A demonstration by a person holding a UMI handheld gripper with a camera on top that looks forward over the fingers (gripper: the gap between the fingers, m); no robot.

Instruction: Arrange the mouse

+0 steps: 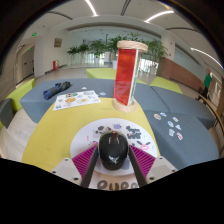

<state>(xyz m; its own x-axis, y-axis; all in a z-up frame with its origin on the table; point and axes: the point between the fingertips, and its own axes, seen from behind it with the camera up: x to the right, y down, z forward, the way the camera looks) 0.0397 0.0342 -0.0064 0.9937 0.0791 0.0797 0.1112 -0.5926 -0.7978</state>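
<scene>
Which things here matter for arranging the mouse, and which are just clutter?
Job: black rounded computer mouse between the gripper fingers; white round patterned mat under it.
Lying about: red and white cylinder, printed paper sheet, small scattered cards.

Bright overhead strip lighting, fisheye-warped edges

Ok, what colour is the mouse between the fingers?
Black, glossy on top; the mouse sits between the gripper fingers in the gripper view.

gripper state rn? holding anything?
Gripper: shut on the black computer mouse, which sits between its magenta-padded fingers, above the round white mat.
</scene>
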